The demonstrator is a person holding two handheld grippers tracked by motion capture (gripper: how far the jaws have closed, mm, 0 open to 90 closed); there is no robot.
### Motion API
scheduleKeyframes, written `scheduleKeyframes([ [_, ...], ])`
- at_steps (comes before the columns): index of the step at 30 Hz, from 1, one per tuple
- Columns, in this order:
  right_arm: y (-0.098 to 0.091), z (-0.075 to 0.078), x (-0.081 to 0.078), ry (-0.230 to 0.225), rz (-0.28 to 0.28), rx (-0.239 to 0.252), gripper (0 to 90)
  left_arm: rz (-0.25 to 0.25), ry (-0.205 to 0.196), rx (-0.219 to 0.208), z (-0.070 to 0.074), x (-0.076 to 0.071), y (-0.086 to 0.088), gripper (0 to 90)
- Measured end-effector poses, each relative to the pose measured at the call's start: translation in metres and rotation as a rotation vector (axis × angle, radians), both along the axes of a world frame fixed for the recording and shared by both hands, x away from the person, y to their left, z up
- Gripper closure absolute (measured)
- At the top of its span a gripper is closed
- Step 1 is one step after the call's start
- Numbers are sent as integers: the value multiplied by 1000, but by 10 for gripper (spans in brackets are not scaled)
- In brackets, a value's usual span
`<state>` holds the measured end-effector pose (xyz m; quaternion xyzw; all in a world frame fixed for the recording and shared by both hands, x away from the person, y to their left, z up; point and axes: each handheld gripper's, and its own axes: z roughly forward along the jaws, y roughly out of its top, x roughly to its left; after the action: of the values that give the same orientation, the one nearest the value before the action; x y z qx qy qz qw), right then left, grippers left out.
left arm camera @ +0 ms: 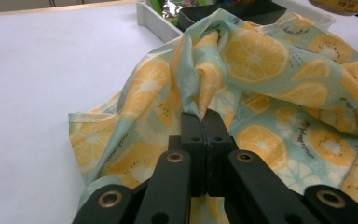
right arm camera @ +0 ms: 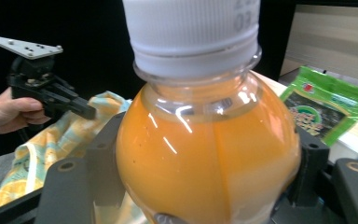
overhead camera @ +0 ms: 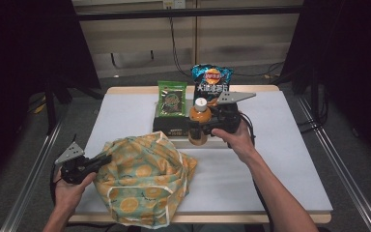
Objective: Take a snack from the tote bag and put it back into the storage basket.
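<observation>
A cloth bag printed with orange slices and kiwis lies crumpled at the table's front left. My left gripper is at its left edge, shut on a fold of the fabric; the left gripper has both jaws pressed together. An orange juice bottle with a white cap stands upright past the bag. My right gripper is shut on its bulging body, one jaw on each side. In the right gripper view, the left gripper and the bag show farther off.
Behind the bottle a low black box sits in a white tray. A green snack packet and a blue crisp bag stand upright at the back. The white tabletop is bare on the right.
</observation>
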<state>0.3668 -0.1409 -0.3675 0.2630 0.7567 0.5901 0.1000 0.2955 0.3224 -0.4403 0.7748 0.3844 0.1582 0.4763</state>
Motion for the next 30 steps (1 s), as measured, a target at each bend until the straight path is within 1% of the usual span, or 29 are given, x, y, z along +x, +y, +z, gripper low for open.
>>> scheduleKeyframes([
  [2, -4, -1, 1, 1, -11, -5, 300, 21, -2, 7, 1, -2, 6, 894],
  [3, -7, -2, 2, 2, -17, -1, 300, 24, 2, -1, 1, -2, 8, 894],
  [5, -11, -2, 2, -2, -21, -4, 300, 36, -2, -1, 2, -6, 13, 892],
  [6, -14, -2, 3, -5, -27, -5, 300, 32, -1, -9, 2, -8, 15, 891],
  [8, -19, -2, 3, -8, -41, -9, 300, 40, -3, -15, 1, -10, 17, 887],
  [9, -22, -2, 5, -8, -45, -7, 300, 41, -1, -26, 1, -10, 17, 882],
  [10, -25, -3, 6, -8, -52, -11, 300, 40, -1, -29, 0, -9, 16, 875],
  [11, -27, -4, 8, -9, -60, -12, 301, 36, -3, -24, 0, -9, 15, 856],
  [12, -29, -5, 9, -10, -67, -17, 300, 38, -6, -34, 0, -9, 12, 828],
  [15, -35, -9, 12, -4, -77, -23, 300, 44, -16, -67, 5, -8, 7, 690],
  [16, -37, -10, 14, -3, -85, -28, 300, 49, -29, -62, 7, -7, 4, 637],
  [18, -40, -12, 16, -2, -91, -20, 300, 73, -46, -79, 10, -6, -1, 571],
  [20, -44, -13, 20, 5, -97, -17, 300, 68, -56, -84, 15, -6, -6, 529],
  [21, -46, -13, 22, 2, -102, -22, 300, 68, -66, -78, 18, -7, -8, 496],
  [22, -48, -13, 24, 5, -106, -24, 301, 61, -72, -73, 21, -8, -10, 480],
  [23, -50, -13, 26, 5, -110, -29, 300, 47, -78, -68, 25, -9, -10, 477],
  [25, -53, -13, 31, 3, -120, -36, 300, 40, -90, -67, 30, -12, -14, 475],
  [26, -54, -13, 32, 4, -122, -42, 300, 20, -93, -74, 33, -14, -18, 472],
  [27, -56, -13, 34, 4, -128, -45, 300, 11, -101, -66, 34, -16, -21, 472],
  [30, -59, -14, 38, 6, -135, -42, 300, -14, -107, -82, 36, -22, -31, 462],
])
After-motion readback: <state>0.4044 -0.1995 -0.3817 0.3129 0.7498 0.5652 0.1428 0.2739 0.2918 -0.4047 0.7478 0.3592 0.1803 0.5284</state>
